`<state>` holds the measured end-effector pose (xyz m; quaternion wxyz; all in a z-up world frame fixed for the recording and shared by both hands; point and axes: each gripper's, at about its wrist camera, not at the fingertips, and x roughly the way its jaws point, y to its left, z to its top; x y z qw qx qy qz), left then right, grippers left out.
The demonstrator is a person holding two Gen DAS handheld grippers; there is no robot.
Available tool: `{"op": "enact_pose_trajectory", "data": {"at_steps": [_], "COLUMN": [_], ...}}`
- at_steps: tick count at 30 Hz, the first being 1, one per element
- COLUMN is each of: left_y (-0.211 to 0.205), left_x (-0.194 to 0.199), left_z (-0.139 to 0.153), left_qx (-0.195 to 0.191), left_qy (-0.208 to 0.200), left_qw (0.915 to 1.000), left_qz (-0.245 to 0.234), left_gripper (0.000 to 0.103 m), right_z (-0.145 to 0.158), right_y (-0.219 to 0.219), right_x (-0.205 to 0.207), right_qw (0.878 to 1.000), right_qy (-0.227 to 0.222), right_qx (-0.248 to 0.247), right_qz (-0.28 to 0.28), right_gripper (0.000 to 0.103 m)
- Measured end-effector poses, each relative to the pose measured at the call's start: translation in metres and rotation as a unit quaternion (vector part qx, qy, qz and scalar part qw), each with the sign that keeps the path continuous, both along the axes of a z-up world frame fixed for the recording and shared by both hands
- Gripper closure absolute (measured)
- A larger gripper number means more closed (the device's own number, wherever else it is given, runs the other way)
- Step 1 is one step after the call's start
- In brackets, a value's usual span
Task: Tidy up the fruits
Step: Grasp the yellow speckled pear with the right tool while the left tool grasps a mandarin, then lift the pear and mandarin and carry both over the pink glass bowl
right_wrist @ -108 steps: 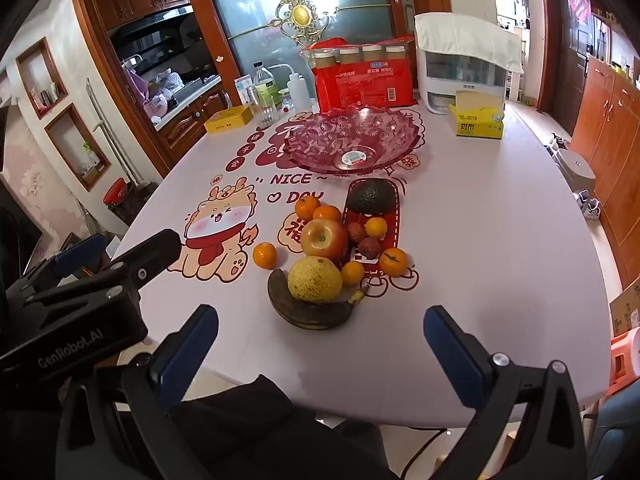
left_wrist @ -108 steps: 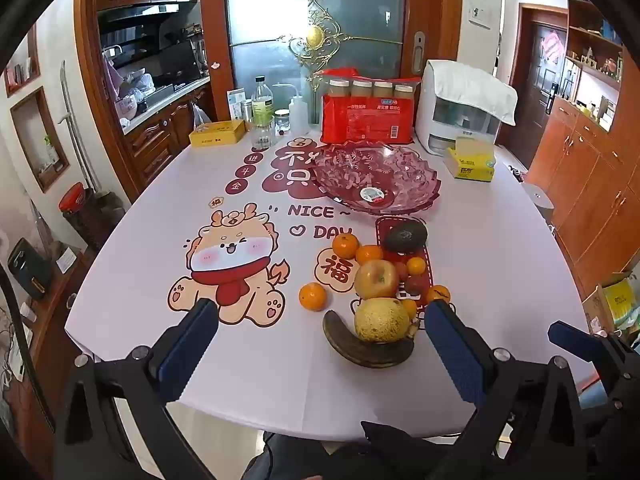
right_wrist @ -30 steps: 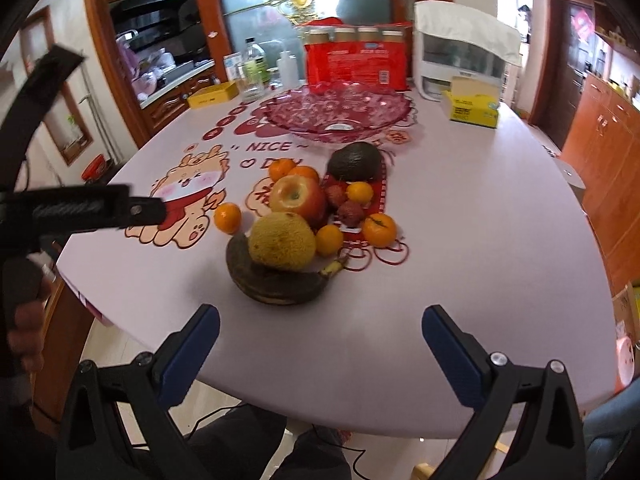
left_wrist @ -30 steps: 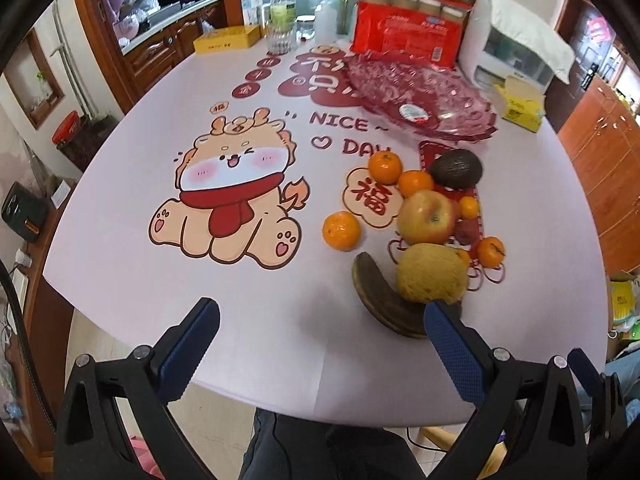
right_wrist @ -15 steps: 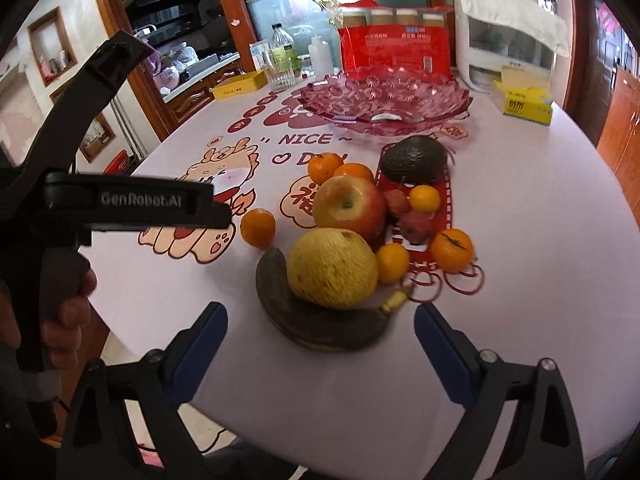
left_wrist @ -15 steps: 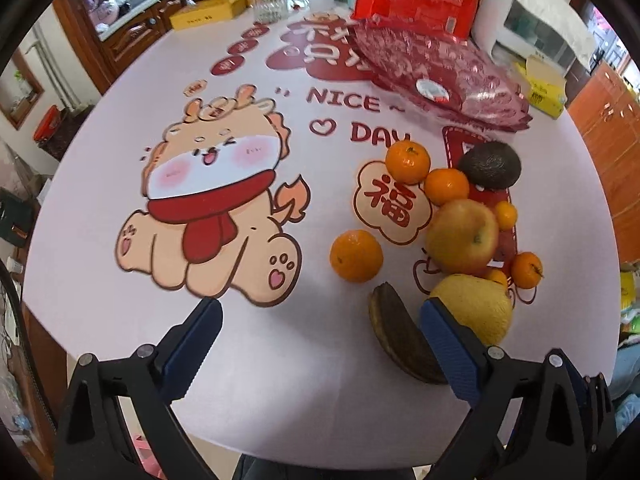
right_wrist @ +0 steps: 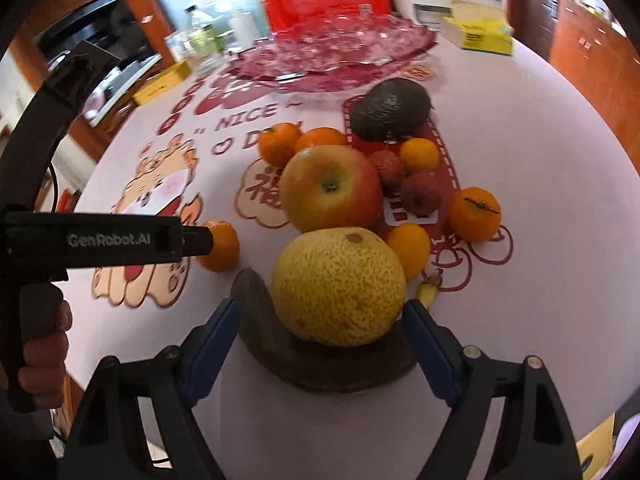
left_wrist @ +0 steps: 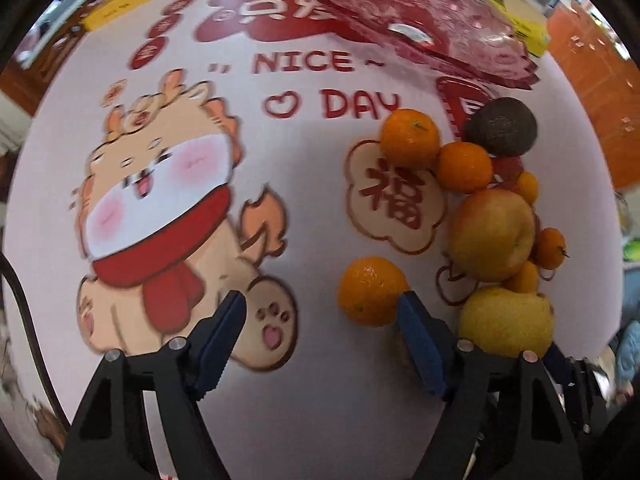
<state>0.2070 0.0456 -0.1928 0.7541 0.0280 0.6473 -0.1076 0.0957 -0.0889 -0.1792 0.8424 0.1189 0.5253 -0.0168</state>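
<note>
Left wrist view shows a lone round orange mandarin (left_wrist: 370, 291) lying on the pale printed tablecloth (left_wrist: 320, 208), set a little apart at about nine o'clock from the heap of fruit: a large red-and-yellow apple (left_wrist: 492, 234), a speckled yellow pear (left_wrist: 506, 322), more mandarins and a dark green avocado (left_wrist: 500, 126), with the ruffled pink glass bowl (left_wrist: 460, 40) well beyond at twelve o'clock. No fruit sits in that bowl as far as can be seen, so the sorting looks to be at its very start, at the reach for a first piece. The left gripper (left_wrist: 320, 320) is spread wide and holds nothing; its right fingertip looks to touch or nearly touch the mandarin's near side, with the fruit at about one o'clock of the gap, not between the fingers. The next move probably calls for a shift to the right and forward so the fingers straddle the mandarin before they close, gently, since a round fruit may roll off. Right wrist view has the right gripper (right_wrist: 320, 320) equally wide and empty, its fingers to either side of the pear (right_wrist: 338, 286), which rests on a brown overripe banana (right_wrist: 312, 356); whether the pads touch the pear I cannot tell. A grip there likely needs a push forward to reach its widest part.
</note>
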Motion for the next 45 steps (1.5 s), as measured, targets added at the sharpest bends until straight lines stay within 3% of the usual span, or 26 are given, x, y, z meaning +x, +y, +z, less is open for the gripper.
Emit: {"op": "enact_pose_trajectory", "data": {"at_steps": [4,8,13,20,27,33,38,45], "left_y": [-0.016,-0.033,-0.054,-0.065,-0.070,-0.045,-0.020,-0.008], "left_x": [0.011,0.018,0.024,0.039,0.050,0.043,0.034,0.028], "left_z": [-0.007,-0.019,-0.033,-0.040,-0.048,-0.038,-0.014,0.028], "left_qx": [-0.012,-0.027,-0.031,-0.050,-0.059,-0.057,-0.061,-0.059], "left_qy": [0.023,0.054,0.079,0.070,0.076,0.074,0.056,0.047], "left_qw": [0.9986,0.9943,0.9883,0.9854,0.9844,0.9859,0.9893,0.9938], "left_qz": [-0.047,-0.088,-0.127,-0.147,-0.147,-0.139,-0.121,-0.081], "left_gripper": [0.027,0.034,0.055,0.060,0.064,0.064,0.064,0.064], "right_z": [-0.006,-0.006,-0.007,-0.011,-0.013,-0.012,-0.007,0.026], "right_y": [-0.005,-0.005,-0.001,0.001,-0.005,-0.007,-0.009,-0.010], "right_x": [0.004,0.006,0.007,0.011,0.015,0.017,0.016,0.020], "right_qw": [0.999,0.997,0.995,0.993,0.991,0.991,0.990,0.994], "right_qy": [0.013,0.014,0.015,0.011,0.009,0.022,0.027,0.019], "right_qx": [-0.002,0.004,0.006,-0.004,0.001,0.021,0.065,0.089], "right_qz": [-0.040,-0.069,-0.095,-0.121,-0.135,-0.134,-0.121,-0.053], "right_gripper": [0.032,0.032,0.032,0.029,0.030,0.030,0.031,0.031]}}
